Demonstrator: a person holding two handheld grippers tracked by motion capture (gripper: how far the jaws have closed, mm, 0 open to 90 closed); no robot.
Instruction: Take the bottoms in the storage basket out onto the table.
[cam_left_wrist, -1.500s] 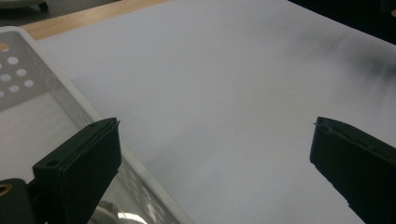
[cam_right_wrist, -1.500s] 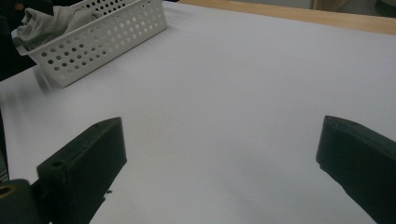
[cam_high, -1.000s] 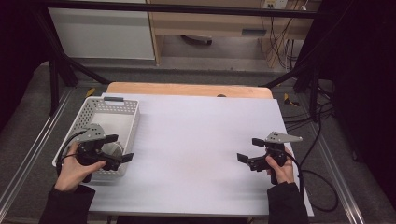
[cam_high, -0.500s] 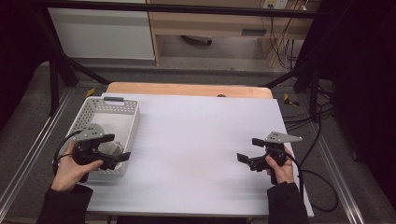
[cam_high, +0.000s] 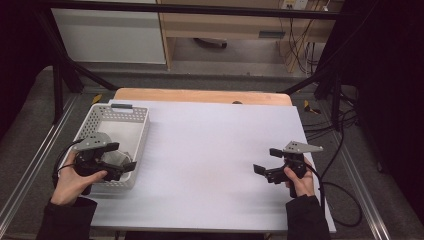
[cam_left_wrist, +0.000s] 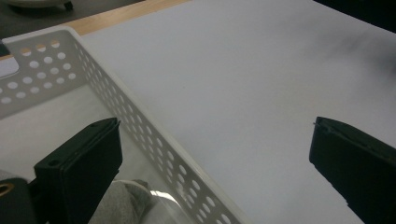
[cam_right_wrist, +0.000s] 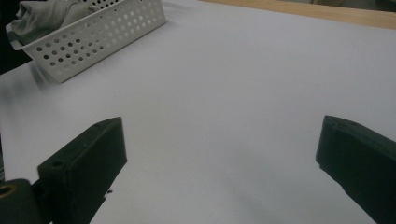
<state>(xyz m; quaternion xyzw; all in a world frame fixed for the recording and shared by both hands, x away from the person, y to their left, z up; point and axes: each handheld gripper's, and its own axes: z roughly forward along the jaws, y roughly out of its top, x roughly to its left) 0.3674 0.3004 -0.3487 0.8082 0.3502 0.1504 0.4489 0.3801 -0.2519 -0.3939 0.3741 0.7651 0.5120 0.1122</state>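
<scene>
A white perforated basket stands at the table's left side. In its near end lies a grey cloth in clear wrap. My left gripper hovers over that near end, jaws wide apart and nothing between them. In the left gripper view my left gripper straddles the basket's right wall, with the grey cloth beside the left jaw. My right gripper is open and holds nothing above the white tabletop at the right. The right gripper view has my right gripper facing the basket and cloth.
The white table surface stretches between the two grippers. A wooden strip runs along its far edge. A black cable loops off the table's right side. Dark frame bars stand at the back corners.
My left gripper has drifted slightly left over the basket's near end. The right gripper has stayed where it was.
</scene>
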